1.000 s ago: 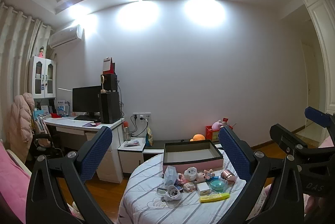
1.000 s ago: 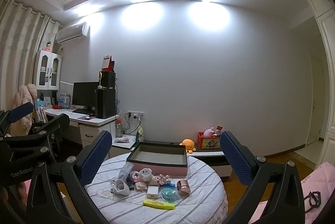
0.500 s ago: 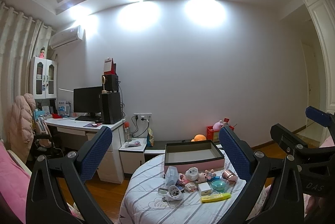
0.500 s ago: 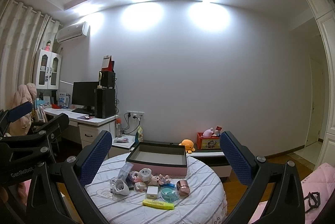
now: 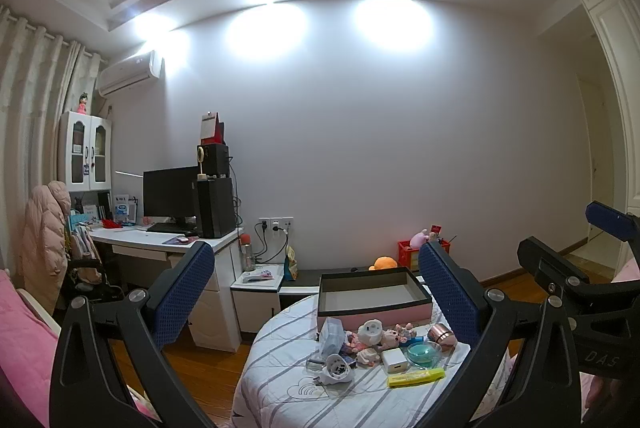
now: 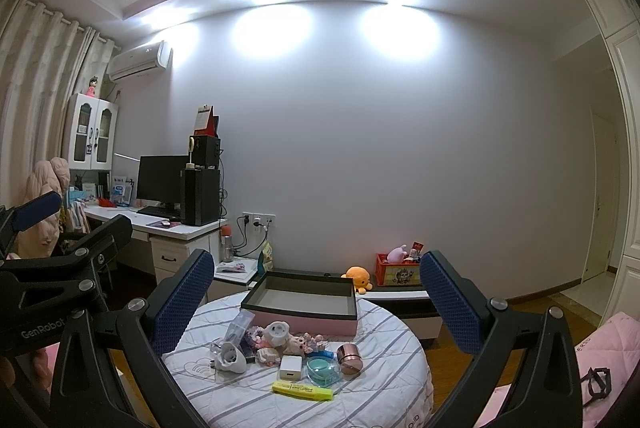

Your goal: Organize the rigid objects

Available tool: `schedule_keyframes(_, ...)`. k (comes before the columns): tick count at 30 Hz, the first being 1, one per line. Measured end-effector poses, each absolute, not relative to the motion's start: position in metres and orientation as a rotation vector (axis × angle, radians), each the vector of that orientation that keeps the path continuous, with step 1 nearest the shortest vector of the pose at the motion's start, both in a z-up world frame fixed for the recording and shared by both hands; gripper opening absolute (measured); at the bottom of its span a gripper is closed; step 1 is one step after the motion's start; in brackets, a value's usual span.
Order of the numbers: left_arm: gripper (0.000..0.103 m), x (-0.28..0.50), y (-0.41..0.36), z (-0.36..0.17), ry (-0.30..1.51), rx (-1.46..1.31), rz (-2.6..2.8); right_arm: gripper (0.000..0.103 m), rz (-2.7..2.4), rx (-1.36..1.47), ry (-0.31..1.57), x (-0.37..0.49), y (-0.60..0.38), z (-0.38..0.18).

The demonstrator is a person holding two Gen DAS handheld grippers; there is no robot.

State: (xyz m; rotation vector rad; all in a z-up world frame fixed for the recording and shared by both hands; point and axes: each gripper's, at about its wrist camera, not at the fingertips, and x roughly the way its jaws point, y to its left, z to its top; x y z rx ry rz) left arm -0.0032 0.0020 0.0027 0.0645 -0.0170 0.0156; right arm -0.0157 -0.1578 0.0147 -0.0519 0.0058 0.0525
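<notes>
A soft white cloth with grey stripes (image 6: 372, 394) covers the round tabletop, slightly puckered like quilting. The box (image 6: 301, 302) at its 12 o'clock edge looks like matt card, pink outside and grey within. The yellow highlighter (image 6: 302, 390) at 6 o'clock is smooth plastic; the small rose-coloured jar (image 6: 349, 353) has a metallic sheen; the teal dish (image 6: 322, 370) is glossy and translucent. Each gripper's pads (image 5: 185, 294) show dimpled blue rubber on matt black plastic. The floor (image 5: 208, 376) is polished wood.

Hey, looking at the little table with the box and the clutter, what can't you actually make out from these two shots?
- Floor of the pink open-topped box: right wrist view, near wall hides the front part.
- Print on the yellow highlighter pen: too small in both views.
- Small pink figurines: left wrist view, too small and piled to count.
- Table edge: left wrist view, behind the left gripper finger.
</notes>
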Motion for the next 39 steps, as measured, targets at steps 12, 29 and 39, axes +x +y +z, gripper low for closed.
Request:
schedule_keyframes(12, 0.103, -0.0022, 0.0009, 0.0024, -0.02, 0.066, 0.019, 0.103, 0.051, -0.052, 0.003, -0.0163, -0.1574, 0.0145)
schedule_keyframes(29, 0.103, -0.0007, -0.0005, 0.0024, -0.017, 0.067, 0.015, 0.103, 0.043, -0.058, 0.004, -0.0154, -0.1589, 0.0141)
schedule_keyframes(39, 0.103, -0.0007, -0.0002, 0.0019, -0.017, 0.068, 0.013, 0.103, 0.042, -0.058, 0.008, -0.0155, -0.1595, 0.014)
